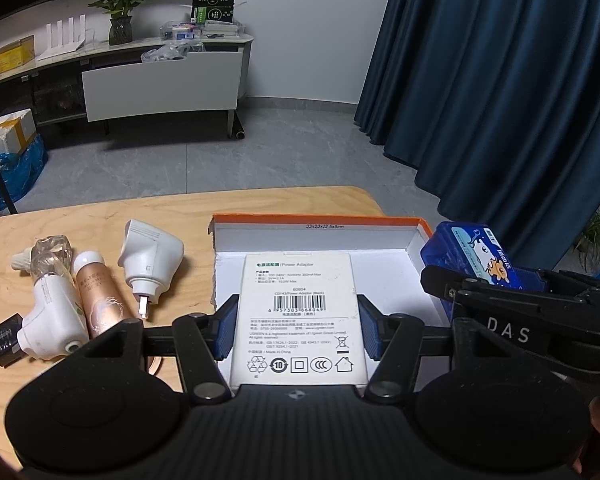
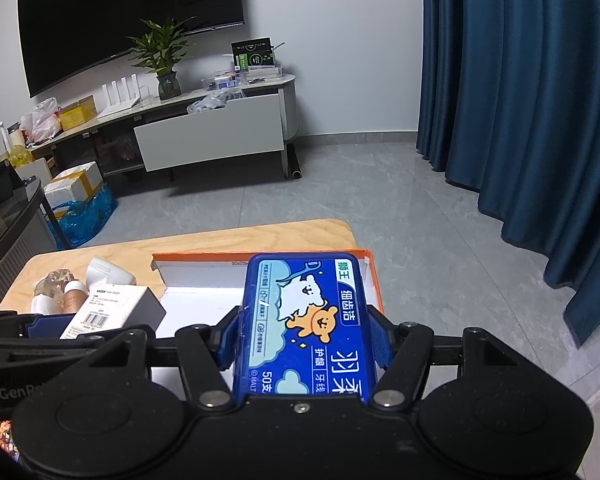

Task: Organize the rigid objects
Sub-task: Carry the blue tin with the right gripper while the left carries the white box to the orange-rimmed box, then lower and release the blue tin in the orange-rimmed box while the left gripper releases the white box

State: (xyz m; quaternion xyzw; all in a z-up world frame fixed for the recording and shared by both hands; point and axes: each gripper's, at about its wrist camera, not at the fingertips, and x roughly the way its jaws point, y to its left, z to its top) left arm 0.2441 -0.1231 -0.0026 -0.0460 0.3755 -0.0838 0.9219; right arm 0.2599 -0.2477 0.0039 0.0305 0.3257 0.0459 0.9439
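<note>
— What's hidden on the table?
— The gripper body covers its near edge and the foot of the copper tube.
— The tray?
— Its floor lies partly behind the white box; small print there is unreadable.

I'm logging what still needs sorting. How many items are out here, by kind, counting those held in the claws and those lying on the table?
Boxes held in claws: 2 (white power adapter box, blue floss box)
White plug adapters on the table: 2 ()
Bottles or tubes: 2 (rose-gold tube, clear-capped bottle)
Small black item: 1
Total: 7
</note>
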